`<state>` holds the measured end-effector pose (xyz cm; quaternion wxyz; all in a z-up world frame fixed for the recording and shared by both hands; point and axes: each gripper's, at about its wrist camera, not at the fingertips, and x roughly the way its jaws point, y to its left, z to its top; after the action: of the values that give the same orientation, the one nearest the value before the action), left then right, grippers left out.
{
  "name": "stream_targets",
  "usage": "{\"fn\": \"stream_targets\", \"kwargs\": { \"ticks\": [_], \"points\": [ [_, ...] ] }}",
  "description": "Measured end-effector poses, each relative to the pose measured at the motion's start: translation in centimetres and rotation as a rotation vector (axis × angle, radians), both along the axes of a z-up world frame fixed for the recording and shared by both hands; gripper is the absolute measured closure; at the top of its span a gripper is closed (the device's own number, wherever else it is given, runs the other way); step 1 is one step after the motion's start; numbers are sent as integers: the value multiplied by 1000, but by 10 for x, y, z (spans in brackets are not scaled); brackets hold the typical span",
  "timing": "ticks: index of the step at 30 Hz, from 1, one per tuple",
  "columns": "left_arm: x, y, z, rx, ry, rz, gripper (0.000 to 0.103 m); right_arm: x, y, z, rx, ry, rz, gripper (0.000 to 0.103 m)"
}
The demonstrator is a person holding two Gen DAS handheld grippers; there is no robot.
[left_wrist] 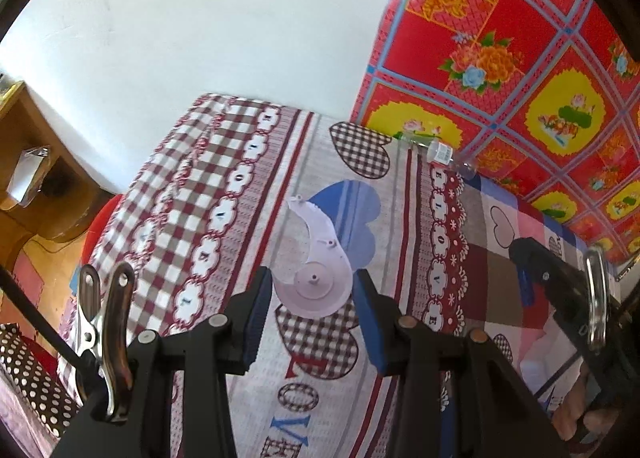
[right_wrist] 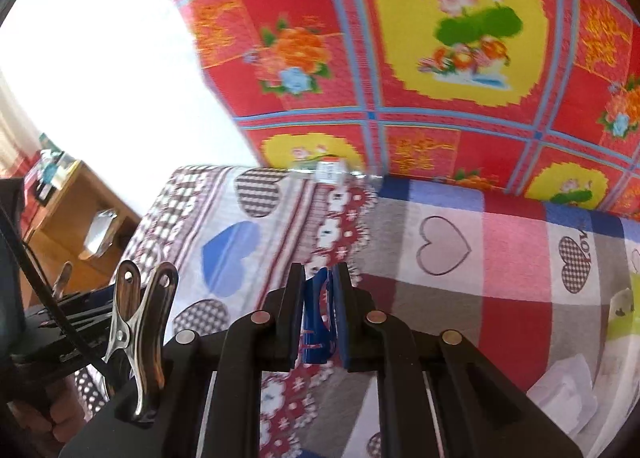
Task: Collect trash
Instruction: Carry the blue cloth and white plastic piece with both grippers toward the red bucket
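Two wrist views over a bed (left_wrist: 256, 218) dressed in a patchwork sheet of hearts and checks. Your left hand-held gripper (left_wrist: 312, 294) hangs with its jaws standing apart; the pale lilac moulded plastic piece (left_wrist: 316, 262), a disc with a curved arm, appears between the blue pads, but the pictures do not settle whether the pads press on it or whether it lies on the sheet beneath, so treat the hold as unconfirmed. Your right hand-held gripper (right_wrist: 320, 298) is nearly closed on a thin blue wrapper scrap (right_wrist: 318, 322), pinched flat between the pads.

To do this step well, keep the right pinch firm, since a thin scrap slips easily, and check the left hold before carrying on; a rigid, lopsided piece is likely to swing if caught by one edge. The next item is probably the clear plastic bottle with a white label (right_wrist: 330, 172), lying on its side at the bed's far edge against the red, yellow and blue floral cloth (right_wrist: 440, 58) on the wall.

White crumpled paper (right_wrist: 568, 390) lies near the bed's right edge. A wooden shelf unit (left_wrist: 36, 186) stands beyond the bed's left edge, against a white wall.
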<state>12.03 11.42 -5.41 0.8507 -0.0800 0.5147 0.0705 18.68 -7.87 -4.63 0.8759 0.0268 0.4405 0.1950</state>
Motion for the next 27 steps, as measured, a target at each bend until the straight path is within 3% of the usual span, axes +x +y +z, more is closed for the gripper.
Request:
{"fn": "stream_targets", "kwargs": {
  "ticks": [13, 27],
  "points": [
    [-33, 36, 8, 1, -23, 105, 59, -28, 52, 18, 11, -35, 169, 88],
    [-74, 126, 2, -1, -5, 219, 59, -50, 135, 21, 22, -28, 300, 88]
  ]
}}
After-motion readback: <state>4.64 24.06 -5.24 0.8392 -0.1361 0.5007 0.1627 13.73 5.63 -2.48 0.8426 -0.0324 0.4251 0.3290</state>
